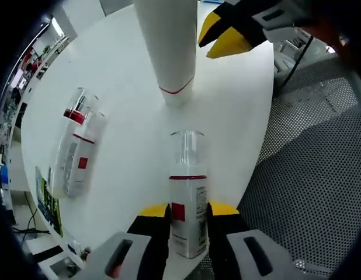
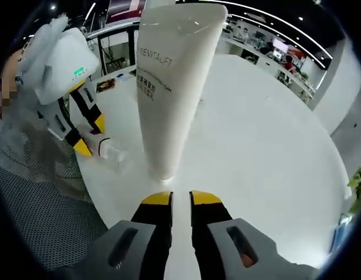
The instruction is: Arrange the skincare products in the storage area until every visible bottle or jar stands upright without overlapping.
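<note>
My left gripper (image 1: pixel 188 213) is shut on a white bottle (image 1: pixel 188 219) with a red band and a clear cap (image 1: pixel 187 149). The bottle points forward over the edge of the round white table (image 1: pixel 239 111). A tall white tube (image 1: pixel 167 46) stands cap-down just beyond it. Two more white bottles (image 1: pixel 78 149) with clear caps lie side by side at the left. In the right gripper view the tube (image 2: pixel 169 87) rises right ahead of my right gripper (image 2: pixel 180 198), whose jaws stand close together with nothing between them. The left gripper (image 2: pixel 90 135) and the bottle's clear cap (image 2: pixel 110 153) show left of the tube.
A perforated grey metal floor (image 1: pixel 320 163) lies past the table's edge on the right. The right gripper (image 1: pixel 222 36) hangs above the table beside the tube's upper part. Desks and shelves (image 2: pixel 274 52) stand far behind the table.
</note>
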